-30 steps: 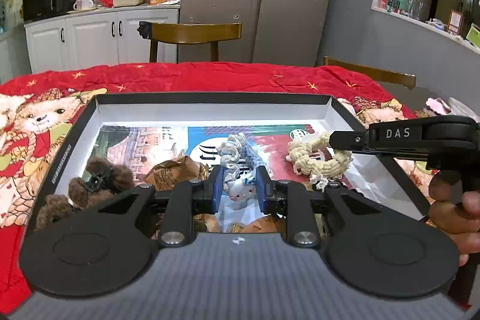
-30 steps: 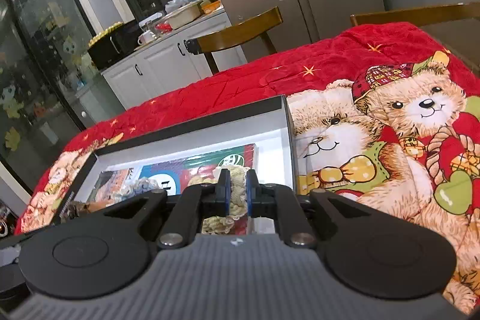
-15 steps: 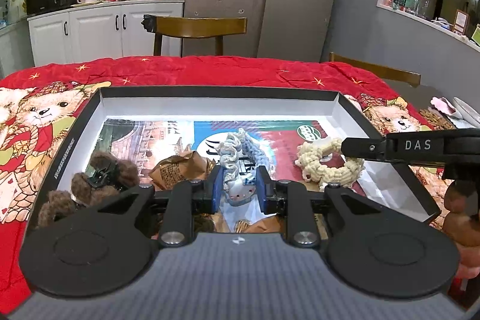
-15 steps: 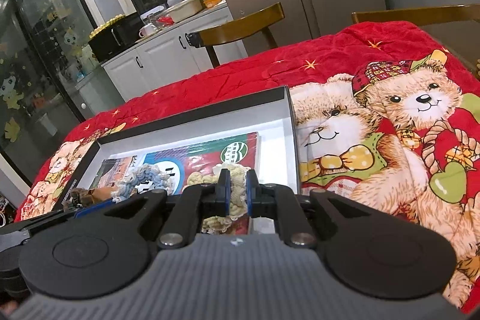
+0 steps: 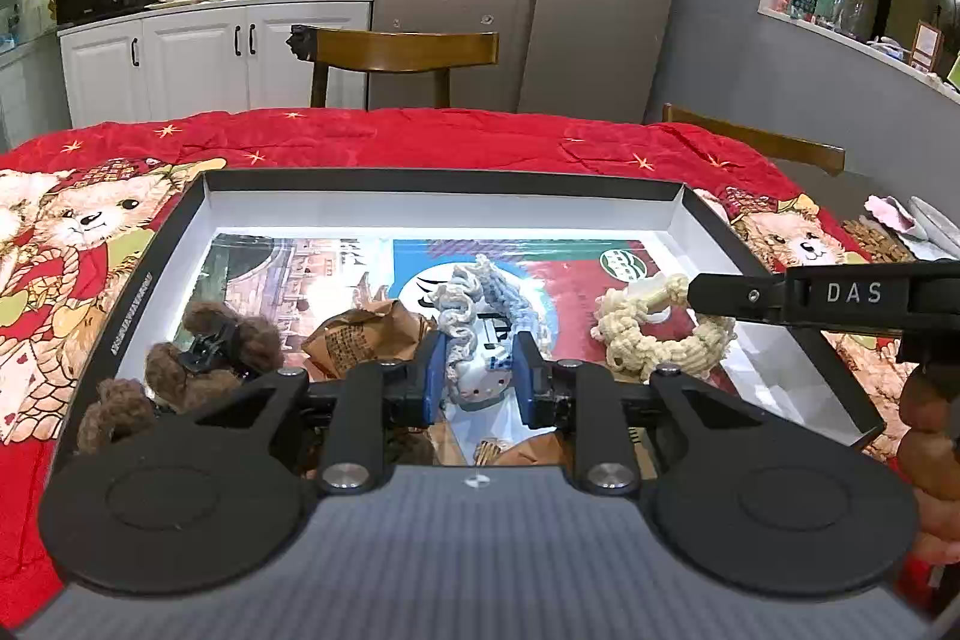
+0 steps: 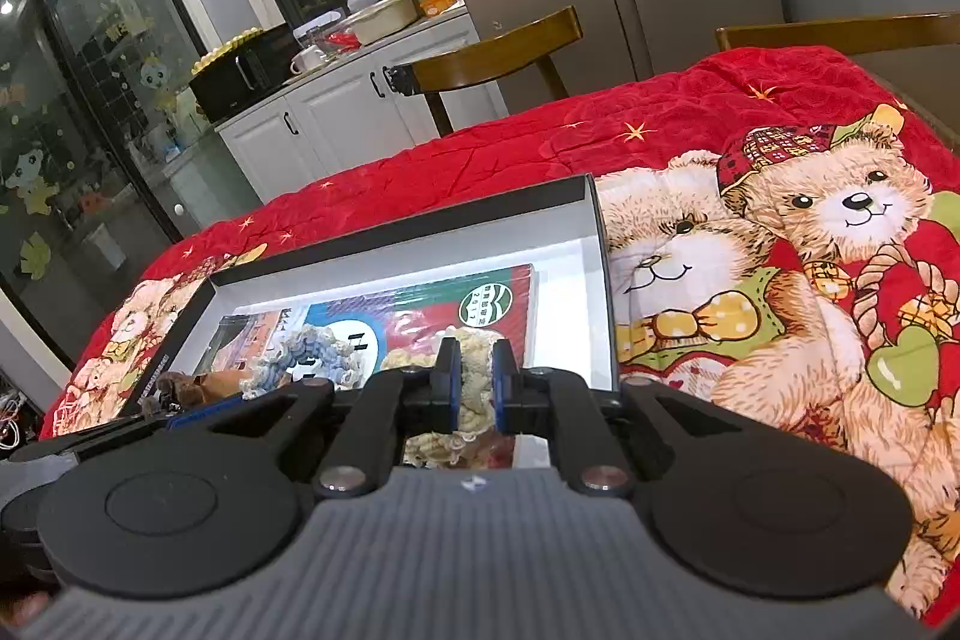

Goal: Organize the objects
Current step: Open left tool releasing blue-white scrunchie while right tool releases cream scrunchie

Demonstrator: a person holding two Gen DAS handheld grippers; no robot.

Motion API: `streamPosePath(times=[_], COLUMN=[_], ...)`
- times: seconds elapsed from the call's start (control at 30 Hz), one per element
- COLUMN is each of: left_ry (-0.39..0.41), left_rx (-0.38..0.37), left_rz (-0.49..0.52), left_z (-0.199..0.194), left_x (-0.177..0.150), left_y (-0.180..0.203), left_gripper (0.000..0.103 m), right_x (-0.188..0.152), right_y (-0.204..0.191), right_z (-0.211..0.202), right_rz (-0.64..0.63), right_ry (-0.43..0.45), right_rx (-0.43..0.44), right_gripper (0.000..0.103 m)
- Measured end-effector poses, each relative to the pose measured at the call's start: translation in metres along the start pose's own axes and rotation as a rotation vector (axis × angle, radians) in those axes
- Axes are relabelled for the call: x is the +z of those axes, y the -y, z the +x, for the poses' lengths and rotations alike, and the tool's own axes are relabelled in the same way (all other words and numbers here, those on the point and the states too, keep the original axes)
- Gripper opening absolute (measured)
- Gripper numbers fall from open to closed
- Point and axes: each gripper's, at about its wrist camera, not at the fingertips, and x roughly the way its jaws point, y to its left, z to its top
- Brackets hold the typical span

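A shallow black box (image 5: pixel 438 181) with white inner walls lies on a red bear-print cloth. Inside are a blue-grey crocheted scrunchie with a white cat charm (image 5: pixel 480 304), a cream crocheted scrunchie (image 5: pixel 636 334), a brown fuzzy claw clip (image 5: pixel 210 352) and crumpled brown paper (image 5: pixel 366 334). My left gripper (image 5: pixel 478 385) is shut on the cat charm of the blue-grey scrunchie. My right gripper (image 6: pixel 477 391) is shut on the cream scrunchie (image 6: pixel 474 388) at the box's right end; it shows in the left wrist view as a black arm (image 5: pixel 840 295).
The box (image 6: pixel 600 244) stands on the cloth-covered table (image 6: pixel 660 124). Wooden chairs (image 5: pixel 402 52) stand at the far edge and the right side. White cabinets and a grey fridge stand beyond. Small items lie at the table's right edge (image 5: pixel 900 226).
Both views have drawn back and risen a little over the box. The right gripper's jaws have widened slightly around the cream scrunchie. The left grip is unchanged.
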Motion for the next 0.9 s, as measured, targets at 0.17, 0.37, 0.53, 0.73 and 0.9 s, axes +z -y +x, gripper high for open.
streamPosePath(times=[0.17, 0.37, 0.53, 0.73, 0.9], left_ry=[-0.001, 0.000, -0.017, -0.046, -0.033], left_rx=[-0.009, -0.009, -0.003, -0.043, -0.117], left_rz=[-0.008, -0.003, -0.018, -0.041, -0.112], left_z=[0.000, 0.001, 0.001, -0.007, -0.029], left_x=[0.000, 0.000, 0.001, 0.007, 0.023], left_y=[-0.002, -0.001, -0.002, -0.004, -0.014], left_gripper=[0.028, 0.028, 0.036, 0.048, 0.057], right_x=[-0.001, -0.001, -0.001, 0.004, 0.014], right_y=[-0.001, -0.003, -0.005, -0.009, -0.016], right_z=[-0.001, -0.003, -0.003, -0.015, -0.036], right_rz=[-0.002, -0.014, -0.011, 0.011, 0.032], right_ry=[-0.003, 0.000, -0.014, 0.007, 0.053], right_rx=[-0.003, -0.004, -0.008, 0.012, 0.042], right_gripper=[0.013, 0.013, 0.018, 0.039, 0.056])
